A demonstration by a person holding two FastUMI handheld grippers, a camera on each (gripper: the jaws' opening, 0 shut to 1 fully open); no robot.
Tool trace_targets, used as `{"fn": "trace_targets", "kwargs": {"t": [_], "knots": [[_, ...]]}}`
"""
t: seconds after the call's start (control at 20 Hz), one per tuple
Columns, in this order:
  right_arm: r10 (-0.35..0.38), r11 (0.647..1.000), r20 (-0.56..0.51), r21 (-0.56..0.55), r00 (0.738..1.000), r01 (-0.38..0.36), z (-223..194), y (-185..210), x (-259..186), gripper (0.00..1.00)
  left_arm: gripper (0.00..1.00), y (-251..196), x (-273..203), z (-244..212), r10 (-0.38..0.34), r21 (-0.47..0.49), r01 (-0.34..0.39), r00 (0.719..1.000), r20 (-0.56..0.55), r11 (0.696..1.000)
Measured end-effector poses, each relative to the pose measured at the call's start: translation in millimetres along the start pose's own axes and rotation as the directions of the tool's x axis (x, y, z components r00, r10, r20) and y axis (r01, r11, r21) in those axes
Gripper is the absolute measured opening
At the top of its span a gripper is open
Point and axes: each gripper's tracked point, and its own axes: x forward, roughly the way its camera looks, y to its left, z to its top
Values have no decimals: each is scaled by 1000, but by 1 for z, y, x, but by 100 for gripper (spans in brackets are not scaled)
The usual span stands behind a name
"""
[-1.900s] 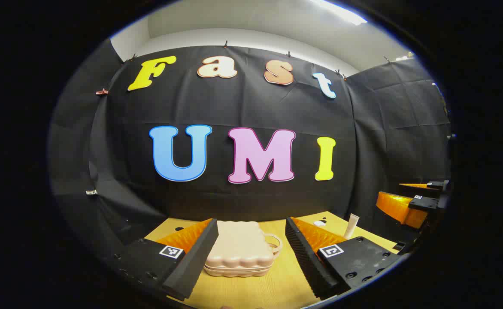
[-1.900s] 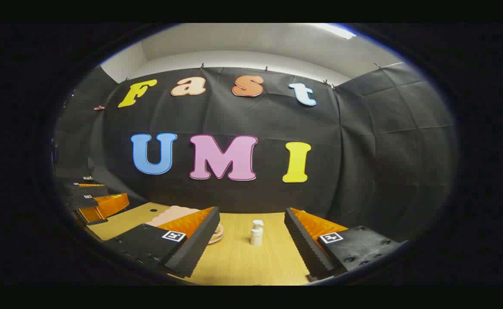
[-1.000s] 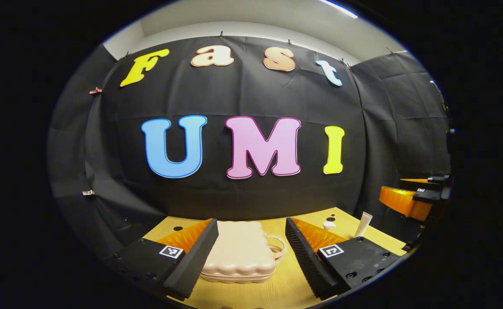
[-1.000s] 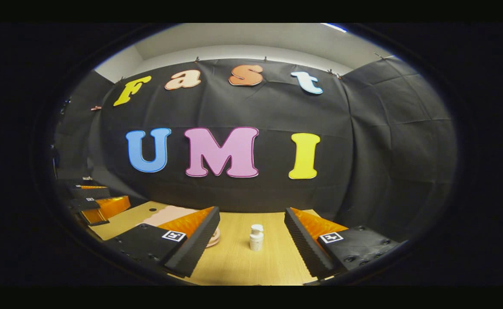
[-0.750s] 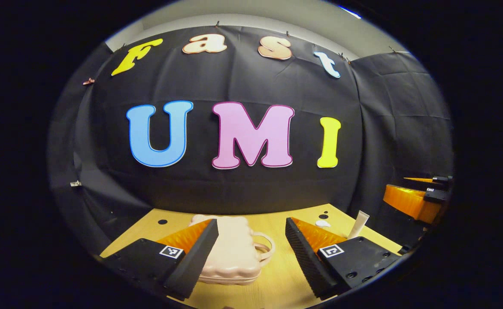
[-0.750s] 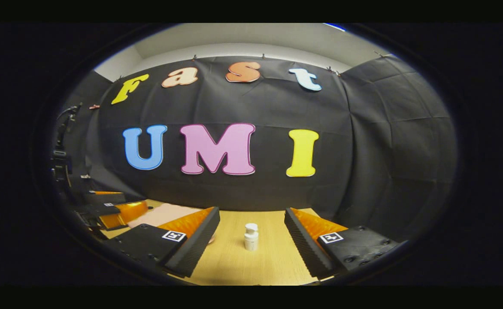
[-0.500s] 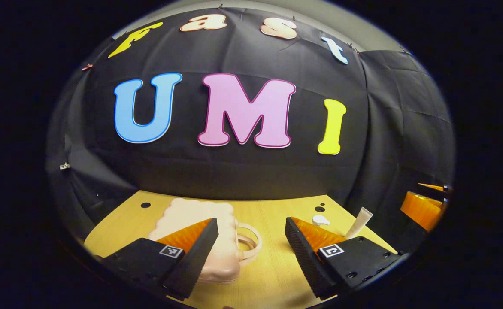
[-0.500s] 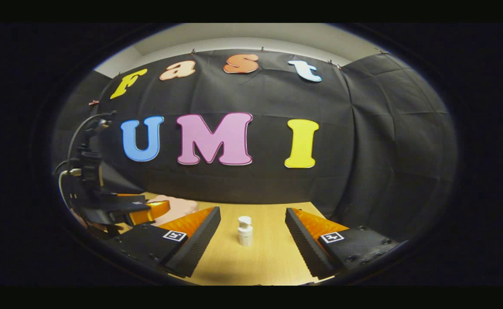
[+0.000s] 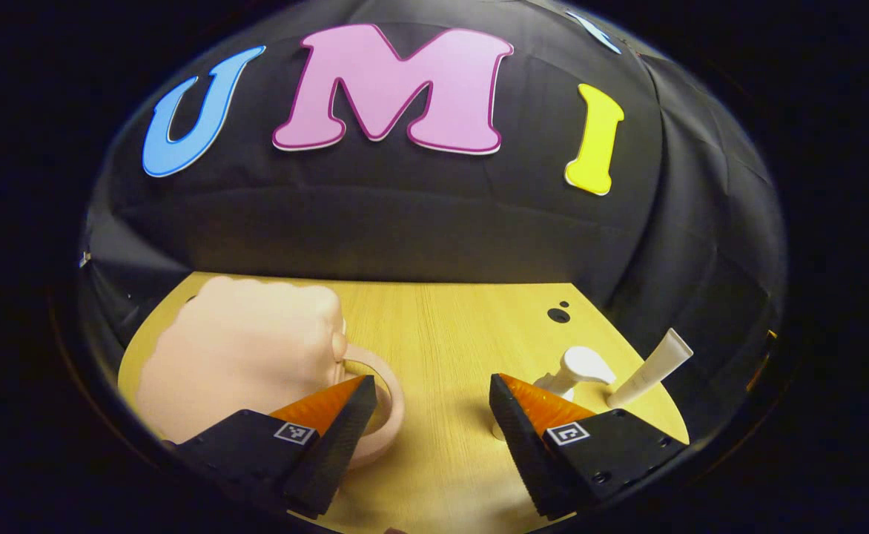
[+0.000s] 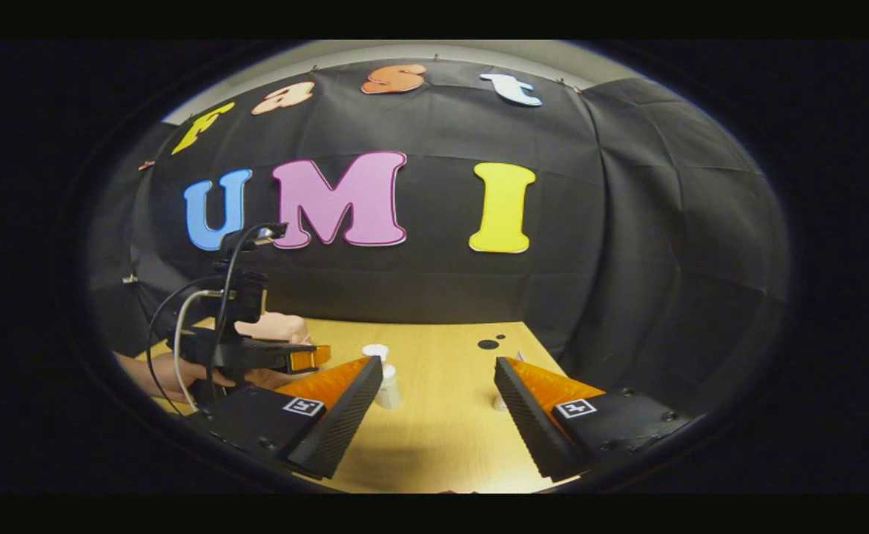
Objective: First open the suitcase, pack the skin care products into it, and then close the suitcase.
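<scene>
A light wooden tabletop (image 9: 449,326) with small dark round holes near its far right corner runs up to the black cloth wall, and on its left part lies the pale pink hard-shell suitcase with a scalloped outline (image 9: 238,356), flat and with its lid down. Its pink loop handle (image 9: 382,404) points toward the middle of the table, and the left gripper (image 9: 431,411) hangs low over the wood with its fingers spread wide; the tip of one finger sits over the handle in the left gripper view, though whether it touches is hard to judge from this angle. Just beyond the other finger stands a small white pump bottle (image 9: 572,371), and to the right of it a slim white squeeze tube (image 9: 649,368) stands tilted near the table's right edge. In the right gripper view, the right gripper (image 10: 438,393) also has its fingers set well apart with nothing between them, held above the near part of the table. The white bottle (image 10: 384,378) shows just past its left finger there, and farther left the other gripper appears from the side with dark cables looping above it and a person's hand (image 10: 182,378) on its body.
</scene>
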Motion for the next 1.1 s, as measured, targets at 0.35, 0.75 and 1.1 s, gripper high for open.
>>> {"fn": "trace_targets", "kwargs": {"t": [0.35,0.75,1.1], "knots": [[-38,998,-70,41,997,41,-24,-23,16,97,93,27,57,-34,147,16,-146,982,-122,989],[-1,999,-117,46,993,7,-38,-19,23,97,25,45,67,-49,188,-1,-191,967,-174,982],[14,999,-83,30,996,-12,-24,3,25,97,11,51,10,21,-11,-130,-5,993,-118,991]]}}
